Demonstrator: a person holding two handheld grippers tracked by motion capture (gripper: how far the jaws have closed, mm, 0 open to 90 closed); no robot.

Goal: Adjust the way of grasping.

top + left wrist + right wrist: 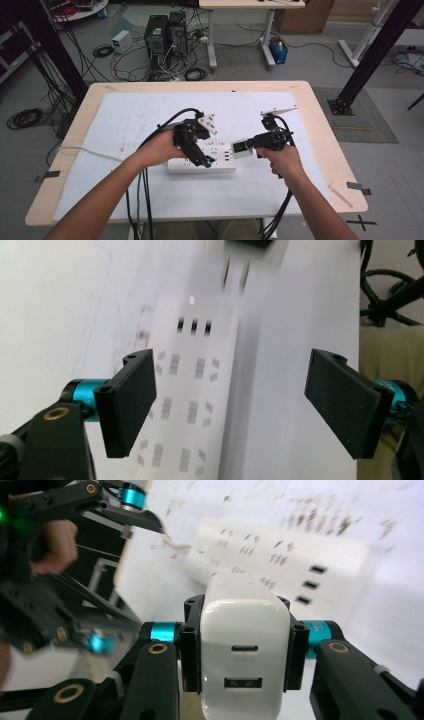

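I hold the white charger (245, 662) clamped between the jaws of the right gripper (248, 145), just off the right end of the power strip (201, 163), which lies flat on the white sheet (150, 195). The left gripper (230, 400) hangs over the strip with its jaws spread wide, grasping nothing. Step in hand, as I judge it: carrying the charger to a socket. Next move calls for bracing the strip with the left gripper, aligning the prongs over a socket, then pressing down.
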